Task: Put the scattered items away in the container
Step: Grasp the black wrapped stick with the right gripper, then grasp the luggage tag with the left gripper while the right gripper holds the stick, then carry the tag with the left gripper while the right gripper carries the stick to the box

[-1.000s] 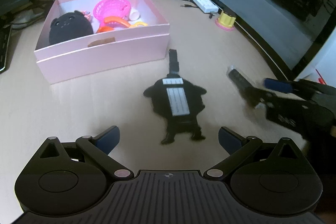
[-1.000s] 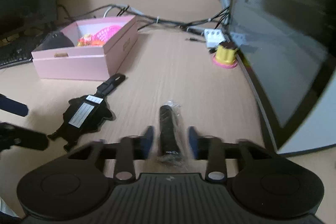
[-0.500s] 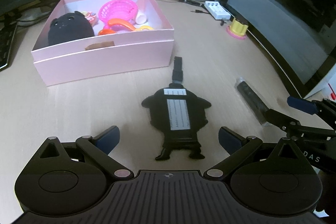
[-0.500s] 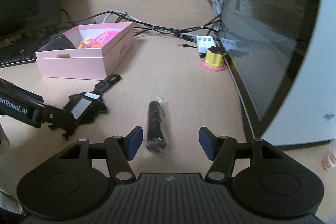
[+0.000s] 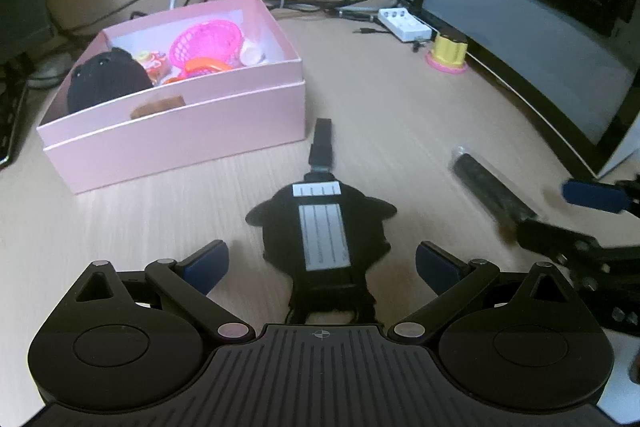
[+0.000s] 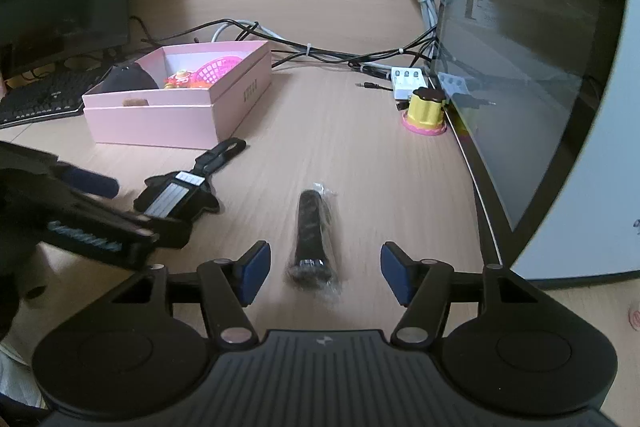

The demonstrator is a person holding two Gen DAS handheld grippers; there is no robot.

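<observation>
Left wrist view looks down on a black tag [image 5: 322,227] lying flat on the desk [image 5: 400,115], just in front of the pink box [image 5: 180,131], strap end pointing at the box wall. The left claw [image 5: 322,263] is released, its blue pads either side of the tag's near end without touching it. To my eye the tag is light, thin and floppy; it sits so flush that pinching across its body or the narrower strap looks the safest hold.

Beside the tag, farther from the box, lies a dark wrapped stick [image 6: 314,235]. The right claw [image 6: 324,273] has just been opening and stands released, the stick's near end between its pads, untouched. The clear wrapper looks slick and crinkly, so a grip across the firm middle seems best.
</observation>
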